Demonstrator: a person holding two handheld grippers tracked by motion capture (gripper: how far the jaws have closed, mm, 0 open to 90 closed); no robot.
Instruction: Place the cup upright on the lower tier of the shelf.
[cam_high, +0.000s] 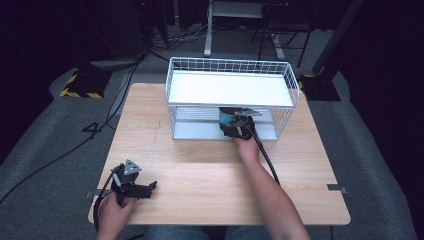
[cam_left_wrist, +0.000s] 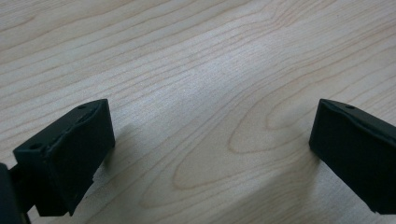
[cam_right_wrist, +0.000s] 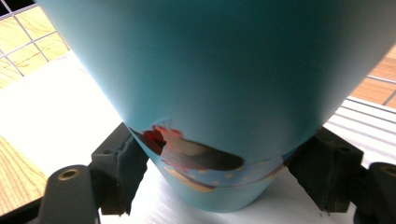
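Light-blue cup (cam_right_wrist: 210, 70), tapered, pinched by the right tongs (cam_high: 239, 125) at its narrow end; both pads press the cup wall, one each side. In the high view the cup (cam_high: 225, 119) sits inside the lower tier of the white wire rack (cam_high: 230, 97), right of middle, under the top shelf. Can't tell whether it rests on the lower shelf or hangs just above it.

Step in hand, my read: either placing the cup into the lower tier or pulling it out. Frames don't settle which.

Next move calls for:
- placing: get the base flat on the slatted lower shelf, spread the tongs, back out toward the near side without clipping the top shelf or the wire uprights.
- pulling out: hold the pinch, draw straight back and low through the open front.

Grip is on the tapered part, so slip toward the narrow end is a risk.

Left tongs (cam_high: 134, 186) spread wide, nothing between them, resting idle at the near-left corner of the wooden bench (cam_high: 200, 170).

Markings: the cup carries a printed picture, red, dark and cream with dots, near the grip. No readable text or brand anywhere.
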